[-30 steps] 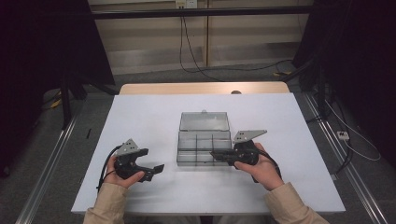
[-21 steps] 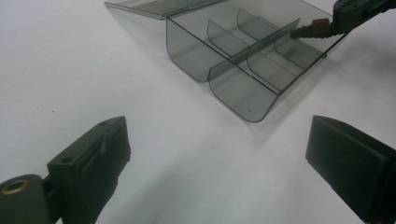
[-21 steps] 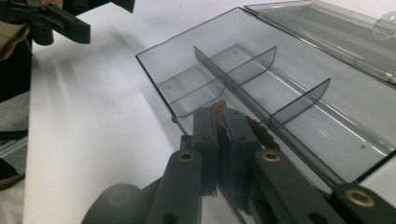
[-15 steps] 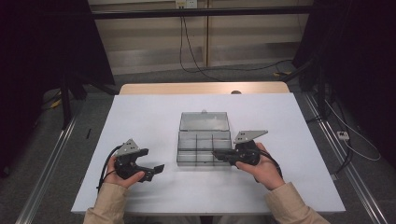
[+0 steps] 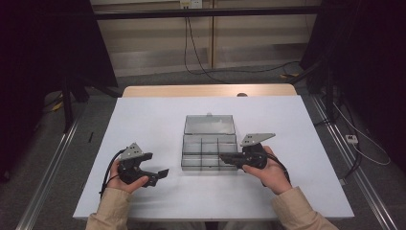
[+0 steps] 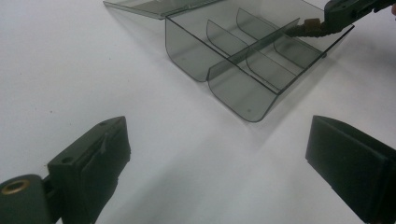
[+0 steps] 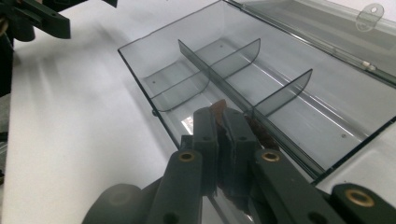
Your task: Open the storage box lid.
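**Both hands hold steady at the open plastic box**

Almost nothing has moved since the earlier frames: both hands sit where they were, and the right gripper (image 5: 225,158) has only edged a touch further over the box.

The clear smoky plastic box (image 5: 209,152) lies in the middle of the white table (image 5: 158,115), its lid (image 5: 209,124) folded open flat on the far side. Dividers split the tray into compartments. A small hang tab (image 7: 369,12) shows on the lid's edge. No brand, label or writing can be read on the box, the grippers or the table.

The right gripper reaches in from the box's right side, over its near right compartment. Its jaws are pressed nearly together on a small reddish-brown piece (image 7: 219,108), thin and flat, which sticks out a little past the tips above the tray floor. The left gripper view shows the same brown piece (image 6: 312,24) at the tips, at the box's far corner.

The left gripper (image 5: 160,174) rests on the table well to the left of the box, apart from it. Its jaws stand wide with nothing between them but bare table.
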Action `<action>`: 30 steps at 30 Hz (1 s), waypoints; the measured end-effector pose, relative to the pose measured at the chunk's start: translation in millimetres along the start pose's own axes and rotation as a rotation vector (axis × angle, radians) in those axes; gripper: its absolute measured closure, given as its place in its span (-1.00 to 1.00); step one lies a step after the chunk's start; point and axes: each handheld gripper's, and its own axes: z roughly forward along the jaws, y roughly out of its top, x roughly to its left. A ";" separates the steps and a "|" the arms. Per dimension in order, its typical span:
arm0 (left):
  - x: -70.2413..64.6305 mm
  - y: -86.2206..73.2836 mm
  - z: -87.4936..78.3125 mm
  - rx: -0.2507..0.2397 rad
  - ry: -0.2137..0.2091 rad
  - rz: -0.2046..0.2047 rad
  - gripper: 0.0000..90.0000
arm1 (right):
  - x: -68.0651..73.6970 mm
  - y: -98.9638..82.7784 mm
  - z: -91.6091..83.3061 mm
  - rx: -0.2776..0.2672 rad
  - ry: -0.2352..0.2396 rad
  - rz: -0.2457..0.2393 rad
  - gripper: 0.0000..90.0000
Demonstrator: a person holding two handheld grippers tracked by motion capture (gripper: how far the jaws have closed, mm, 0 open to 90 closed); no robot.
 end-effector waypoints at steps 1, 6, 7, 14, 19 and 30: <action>0.0 0.0 0.0 -0.001 0.000 -0.001 -0.86 | -0.7 -0.5 0.5 0.000 -0.002 0.002 0.89; 0.0 0.0 -0.1 -0.002 0.000 0.000 -0.86 | -2.9 -1.2 1.1 0.002 -0.007 0.007 0.89; 0.0 0.0 0.0 -0.002 0.000 -0.001 -0.86 | -2.8 -1.3 1.5 0.005 -0.010 0.006 0.89; 0.3 0.0 -0.1 -0.001 0.000 -0.001 -0.86 | -4.1 -1.8 4.9 0.015 -0.015 0.007 0.89; 0.3 0.0 0.4 0.000 0.000 0.001 -0.86 | -6.7 -2.1 6.8 0.016 -0.013 0.020 0.87; 0.3 -0.2 1.0 -0.002 -0.001 -0.002 -0.86 | -7.9 -2.3 9.6 0.023 -0.012 0.031 0.85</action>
